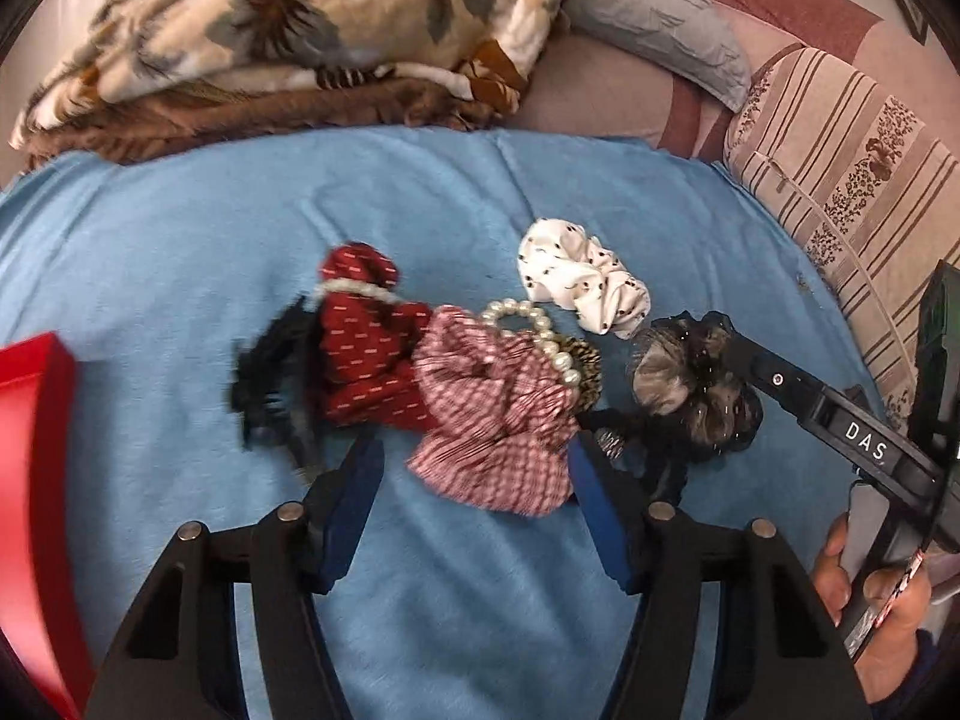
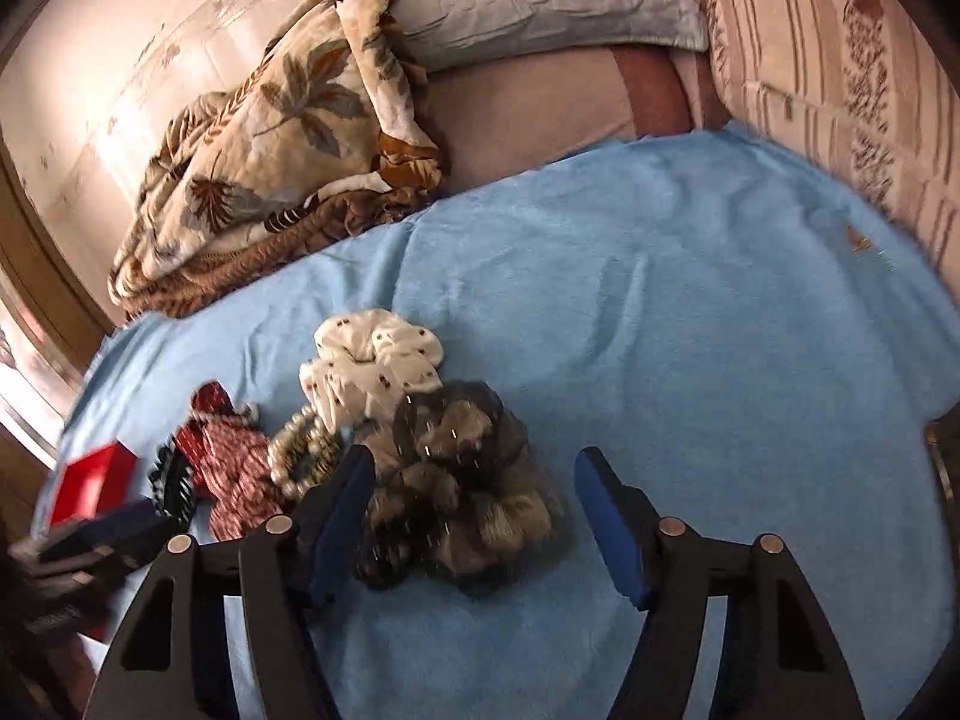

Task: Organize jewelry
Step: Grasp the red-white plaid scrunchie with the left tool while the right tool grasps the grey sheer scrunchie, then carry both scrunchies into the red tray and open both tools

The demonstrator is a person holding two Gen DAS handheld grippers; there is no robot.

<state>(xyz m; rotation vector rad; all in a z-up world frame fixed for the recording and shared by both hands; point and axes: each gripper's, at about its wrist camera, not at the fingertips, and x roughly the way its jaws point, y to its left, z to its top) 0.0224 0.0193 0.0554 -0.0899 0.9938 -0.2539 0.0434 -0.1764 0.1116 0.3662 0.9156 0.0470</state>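
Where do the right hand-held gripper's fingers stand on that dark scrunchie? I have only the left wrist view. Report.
Observer: The right hand-held gripper straddles the dark grey scrunchie, one finger on each side.
Operator: Tell me whether the pads press it.
Observer: No. The pad nearer the pile lies at its edge. The outer pad stands apart, with blue cloth showing between.
Operator: Report what lies beyond it.
Observer: The white dotted scrunchie lies just past it, and their edges meet in the right wrist view.
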